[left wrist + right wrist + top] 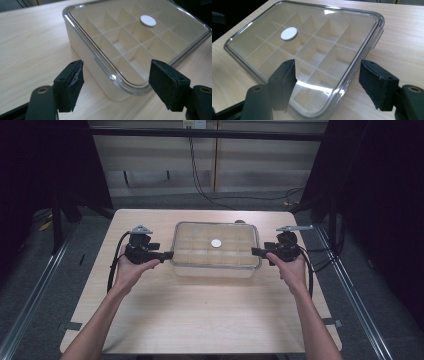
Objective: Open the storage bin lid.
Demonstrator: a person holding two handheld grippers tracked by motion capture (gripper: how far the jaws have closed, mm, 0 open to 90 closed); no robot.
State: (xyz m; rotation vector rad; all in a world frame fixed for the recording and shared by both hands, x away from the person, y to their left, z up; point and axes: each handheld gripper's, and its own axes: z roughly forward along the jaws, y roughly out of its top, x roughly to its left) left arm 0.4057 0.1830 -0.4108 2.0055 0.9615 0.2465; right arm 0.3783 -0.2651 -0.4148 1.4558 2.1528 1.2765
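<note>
Nearest to us, our forearms come in over the bare front of the wooden bench [200,315], one hand at each short end of the box. Our left tongs [167,254] are released, the pads spread wide, and in the left gripper view [116,82] they straddle the near corner of the box without touching it. Our right tongs [256,252] are likewise released; in the right gripper view [325,82] their pads stand apart above the lid's rounded corner.

We judge the step in hand to be taking hold of the clear lid [216,234] at both ends to lift it. To do that well, we should bring each pair of pads level with the lid's rim, close on the rim alone and not the cream wall below, and raise both ends together so the lid comes off flat.

The divided storage box [215,269] sits at mid-bench, long side toward us, lid on. Through the lid we see white partitions forming a grid of compartments; those we can see into look empty. A small white disc [216,243] sits on the lid near its middle.
</note>
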